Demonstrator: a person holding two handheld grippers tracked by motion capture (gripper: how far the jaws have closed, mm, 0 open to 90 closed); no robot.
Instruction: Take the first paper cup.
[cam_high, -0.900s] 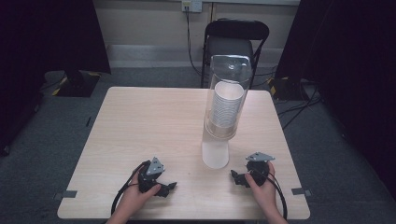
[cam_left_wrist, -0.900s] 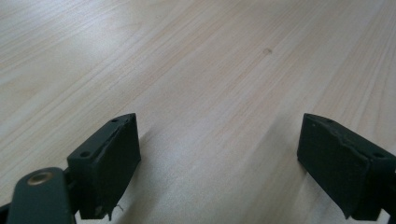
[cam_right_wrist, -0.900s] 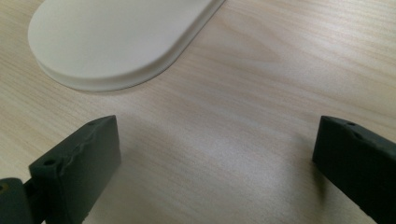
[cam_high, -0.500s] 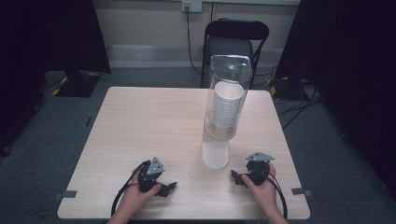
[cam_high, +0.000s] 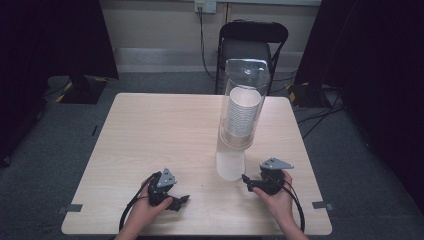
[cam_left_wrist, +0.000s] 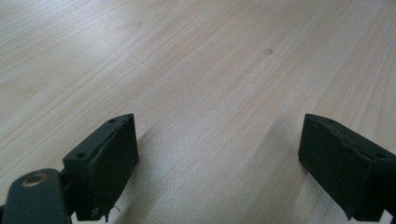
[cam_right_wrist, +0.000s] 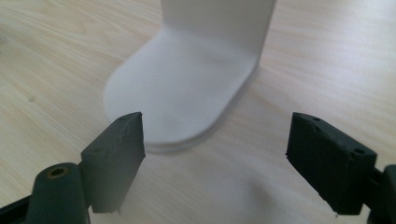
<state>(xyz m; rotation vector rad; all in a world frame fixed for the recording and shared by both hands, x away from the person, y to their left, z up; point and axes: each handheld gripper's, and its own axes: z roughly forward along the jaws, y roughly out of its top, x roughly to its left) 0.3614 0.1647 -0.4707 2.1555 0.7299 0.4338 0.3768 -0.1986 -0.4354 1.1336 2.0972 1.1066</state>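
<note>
Change since earlier: almost none; both grippers rest at the same near-edge spots, dispenser unmoved.
Left gripper: held low over the table near the front edge, jaws spread wide, nothing between them; bare wood ahead in the left gripper view.
Right gripper: held just right of the dispenser base, jaws spread wide, nothing pinched; aimed at the base in the right gripper view.
Cup dispenser: clear tube, long axis vertical, upright; mouth of tube points down toward the base; metal cap on top.
Cup stack: white cups nested inside the tube, upper half.
Dispenser base: white, flat rounded foot on the wood, upright white back behind it; just ahead of the right jaws, apart from them.
Dispenser position: right of table centre, nearer the front edge, between the grippers but closer to the right one.
Table: light wood grain, tape tabs at front corners.
Room: grey carpet, black folding chair behind the table, dark curtains both sides, wall outlet with cable.
</note>
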